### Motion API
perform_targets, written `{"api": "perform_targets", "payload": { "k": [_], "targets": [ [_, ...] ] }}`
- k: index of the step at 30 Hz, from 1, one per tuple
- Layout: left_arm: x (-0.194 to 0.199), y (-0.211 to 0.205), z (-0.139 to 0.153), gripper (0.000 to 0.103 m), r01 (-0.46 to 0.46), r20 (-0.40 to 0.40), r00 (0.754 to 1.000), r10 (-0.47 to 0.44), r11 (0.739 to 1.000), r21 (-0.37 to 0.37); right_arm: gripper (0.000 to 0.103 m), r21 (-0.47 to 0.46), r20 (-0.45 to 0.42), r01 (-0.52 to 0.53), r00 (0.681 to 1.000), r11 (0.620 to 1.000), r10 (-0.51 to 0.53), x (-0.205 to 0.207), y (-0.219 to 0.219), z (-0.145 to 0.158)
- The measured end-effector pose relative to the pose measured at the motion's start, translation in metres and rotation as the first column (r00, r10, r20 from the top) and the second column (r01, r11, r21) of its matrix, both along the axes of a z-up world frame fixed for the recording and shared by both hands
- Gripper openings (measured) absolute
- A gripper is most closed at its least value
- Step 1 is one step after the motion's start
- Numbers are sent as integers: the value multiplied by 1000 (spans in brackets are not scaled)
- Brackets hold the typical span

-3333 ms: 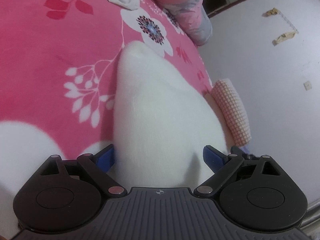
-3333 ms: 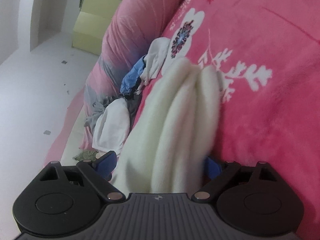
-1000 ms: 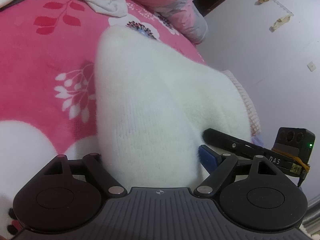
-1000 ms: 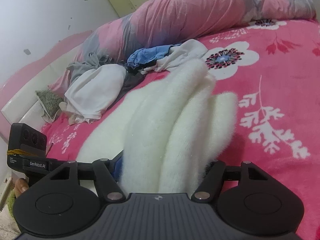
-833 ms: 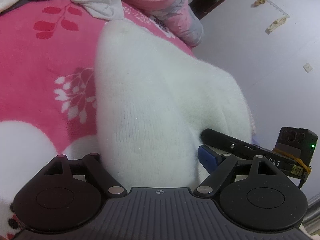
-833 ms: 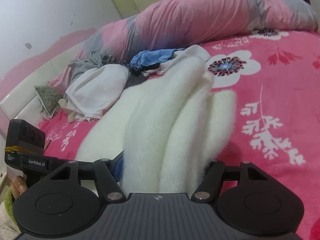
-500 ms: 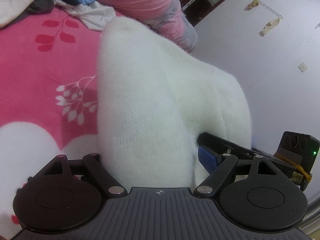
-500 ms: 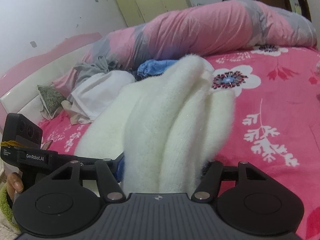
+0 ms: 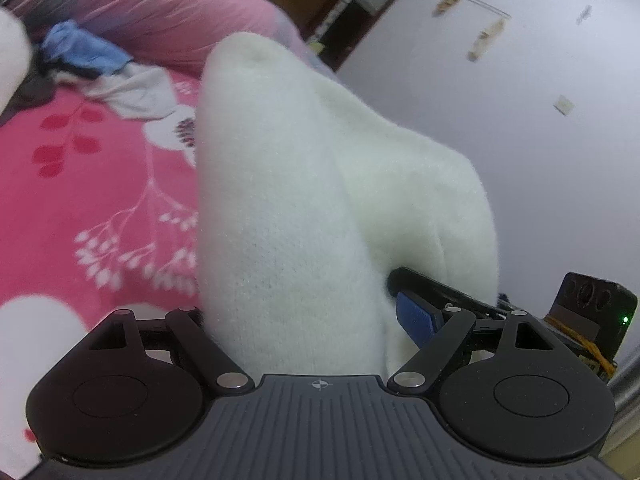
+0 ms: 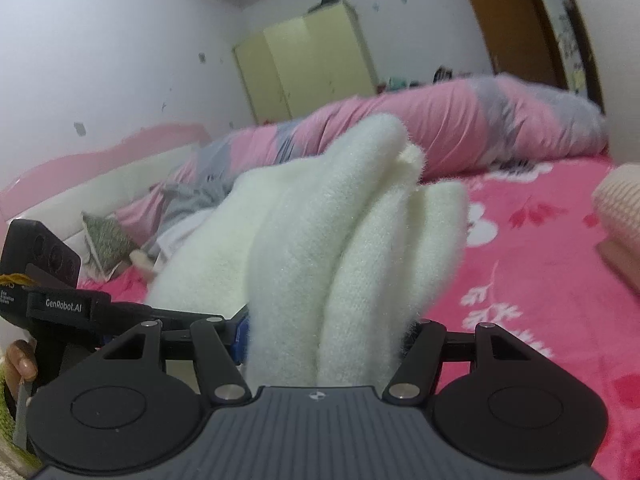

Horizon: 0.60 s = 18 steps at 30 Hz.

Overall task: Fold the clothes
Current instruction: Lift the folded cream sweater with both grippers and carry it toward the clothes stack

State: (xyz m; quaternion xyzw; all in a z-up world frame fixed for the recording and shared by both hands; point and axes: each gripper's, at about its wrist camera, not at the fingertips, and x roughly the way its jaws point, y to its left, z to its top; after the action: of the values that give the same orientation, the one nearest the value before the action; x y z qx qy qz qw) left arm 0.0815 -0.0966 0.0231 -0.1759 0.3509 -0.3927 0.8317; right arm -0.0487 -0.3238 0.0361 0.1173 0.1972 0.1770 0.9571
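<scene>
White fuzzy garment bunched and lifted off the bed, held at both ends of one gathered edge. Texture: thick, plush knit, cream-white, fine fibres standing off the folds; no print or trim visible.

Left wrist view: the cloth fills the space between the fingers of the left gripper. Left finger buried under the fabric, blue pad of the right finger pressed against its side. The fingers stand wide but are clamped on the thick bundle. Long axis runs straight away from the camera, rising to a rounded tip near the pink duvet roll. A second fold slopes off to the right, toward the other gripper's finger and camera block at the frame's right edge.

Right wrist view: the right gripper grips the same garment, gathered in three or four parallel ridges. Ridges point away from the camera and slightly upward, ending in a ragged corner. The fingers are set moderately apart and closed on the wad; pads mostly hidden by pile. The left gripper's body, labelled, sits at lower left, with a person's hand on its handle.

Background: pink floral bedspread, loose clothes pile by the duvet, a pale knit item at right, yellow-green wardrobe against the wall.
</scene>
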Motion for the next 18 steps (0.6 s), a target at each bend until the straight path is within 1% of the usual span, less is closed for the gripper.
{"api": "perform_targets", "payload": {
  "k": [5, 10, 14, 16, 18],
  "targets": [
    [7, -36, 16, 83, 61, 36, 997, -61, 998, 13, 65, 1, 63, 63, 996, 998, -63, -13, -28, 12],
    [18, -88, 33, 83, 145, 65, 987, -145, 989, 2, 65, -30, 109, 128, 986, 991, -124, -18, -67, 33],
    [36, -138, 51, 83, 242, 66, 969, -239, 969, -37, 65, -93, 143, 183, 975, 979, -168, -20, -107, 63],
    [48, -166, 61, 83, 294, 63, 955, -290, 954, -67, 64, -124, 161, 203, 970, 971, -183, -21, -132, 82],
    [59, -196, 72, 83, 339, 66, 940, -334, 937, -87, 64, -131, 163, 223, 966, 966, -201, -19, -161, 98]
  ]
}}
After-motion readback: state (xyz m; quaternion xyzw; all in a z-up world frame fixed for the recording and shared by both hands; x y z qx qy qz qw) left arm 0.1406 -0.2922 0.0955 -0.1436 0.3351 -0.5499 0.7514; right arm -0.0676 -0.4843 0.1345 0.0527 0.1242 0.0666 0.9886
